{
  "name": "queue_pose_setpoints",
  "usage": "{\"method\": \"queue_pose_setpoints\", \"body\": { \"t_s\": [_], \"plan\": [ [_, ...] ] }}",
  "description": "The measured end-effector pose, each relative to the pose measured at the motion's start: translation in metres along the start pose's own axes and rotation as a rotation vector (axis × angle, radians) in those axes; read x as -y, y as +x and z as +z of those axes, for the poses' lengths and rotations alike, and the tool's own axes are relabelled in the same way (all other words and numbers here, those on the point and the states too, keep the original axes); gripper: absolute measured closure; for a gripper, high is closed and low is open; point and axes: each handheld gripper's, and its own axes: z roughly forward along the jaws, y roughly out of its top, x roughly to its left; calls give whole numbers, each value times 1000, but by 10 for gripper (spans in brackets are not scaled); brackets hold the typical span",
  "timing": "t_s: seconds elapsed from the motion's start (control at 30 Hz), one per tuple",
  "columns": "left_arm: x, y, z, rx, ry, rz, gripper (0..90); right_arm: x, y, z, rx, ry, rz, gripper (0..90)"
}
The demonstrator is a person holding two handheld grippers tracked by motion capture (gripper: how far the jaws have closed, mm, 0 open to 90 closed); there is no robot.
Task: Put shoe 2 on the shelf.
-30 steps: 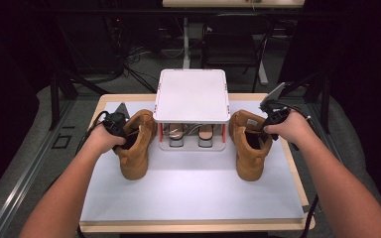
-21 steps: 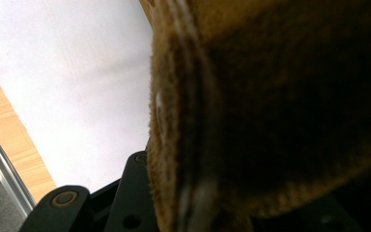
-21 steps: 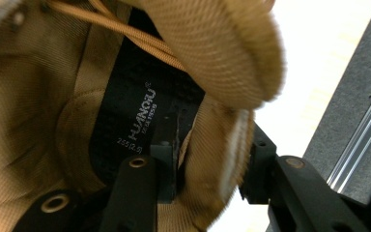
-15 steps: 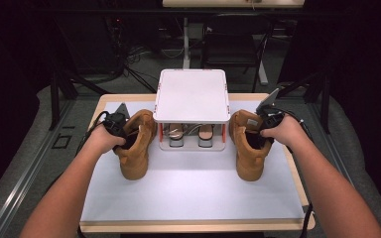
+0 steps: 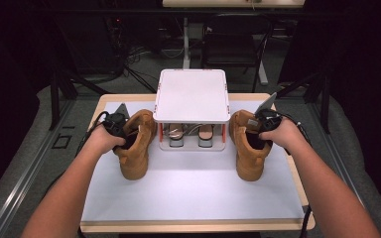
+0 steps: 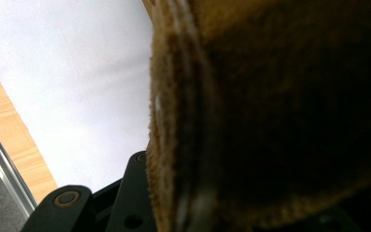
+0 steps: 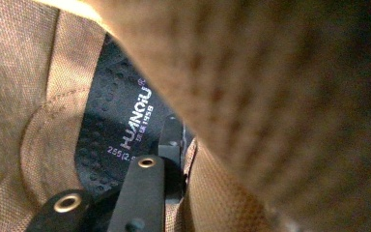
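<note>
Two tan suede boots stand on the white mat, one on each side of a white shoe rack. My left gripper is shut on the collar of the left boot. In the left gripper view the suede collar edge runs up between the jaws. My right gripper is shut on the collar of the right boot. One of its jaws reaches inside that boot over the black printed insole, and the boot's wall hides the other jaw.
Under the rack's top, a lower shelf holds pairs of shoes. The white mat lies on a wooden table. Dark chairs, stands and cables are on the floor beyond the table's far edge.
My right hand has shifted a little left and down, bringing its gripper onto the right boot's collar. The left hand and both boots have stayed in place.
</note>
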Motion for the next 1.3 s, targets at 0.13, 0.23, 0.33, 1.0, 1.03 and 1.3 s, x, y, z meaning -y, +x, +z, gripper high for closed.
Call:
{"method": "queue_pose_setpoints", "body": {
  "t_s": [0.13,0.23,0.33,1.0,1.03,1.3],
  "plan": [
    [0,1,1,7,5,-11,716,1,0,1,6,-7,7,713],
    [-1,1,1,15,12,-16,720,0,0,1,10,7,0,709],
    [-1,3,4,46,22,-26,731,1,3,1,38,-7,8,677],
    [-2,2,3,21,28,-58,808,-1,3,2,16,13,59,821],
    [-3,2,3,21,31,-60,816,-2,2,0,19,40,41,827],
    [-2,7,4,44,31,-89,849,-2,0,1,5,33,59,855]
  ]
}}
